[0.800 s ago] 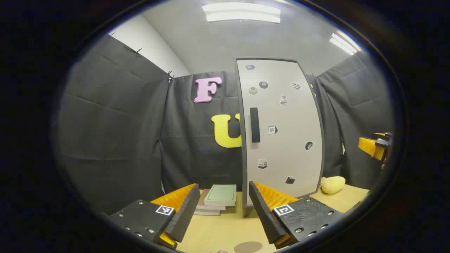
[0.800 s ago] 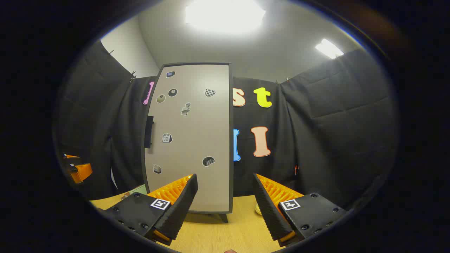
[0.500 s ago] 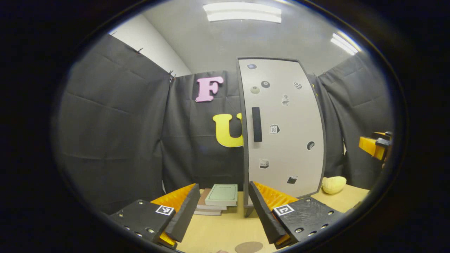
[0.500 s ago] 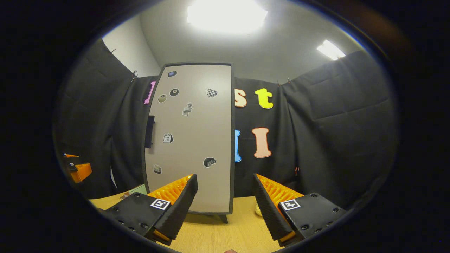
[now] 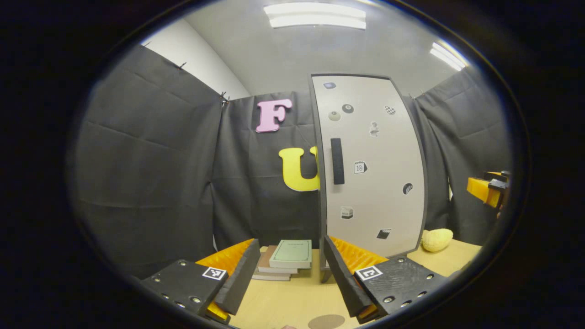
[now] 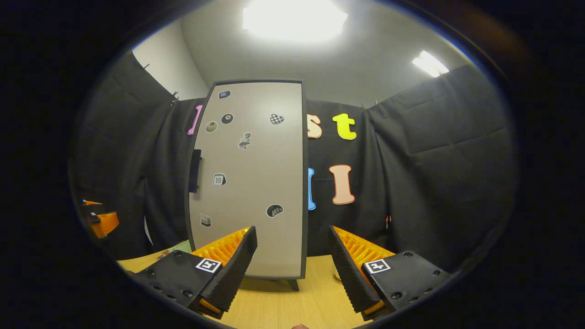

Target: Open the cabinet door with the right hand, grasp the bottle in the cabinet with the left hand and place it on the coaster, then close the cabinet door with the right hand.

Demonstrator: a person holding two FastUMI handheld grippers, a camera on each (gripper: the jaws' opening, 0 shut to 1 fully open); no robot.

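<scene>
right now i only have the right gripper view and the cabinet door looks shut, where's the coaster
Observer: The coaster lies on the table, in front of the cabinet and close to the left gripper.
Operator: is that gripper holding anything
Observer: No, it is open, with nothing between its fingers.
Operator: what's on the handle side of the cabinet
Observer: A stack of books, a green one on top, sits on the table beside the cabinet's foot.

The grey cabinet door (image 5: 372, 169) stands shut (stickers, dark handle (image 5: 337, 161)); the brown coaster (image 5: 326, 321), apparently flat, lies on the table.
</scene>
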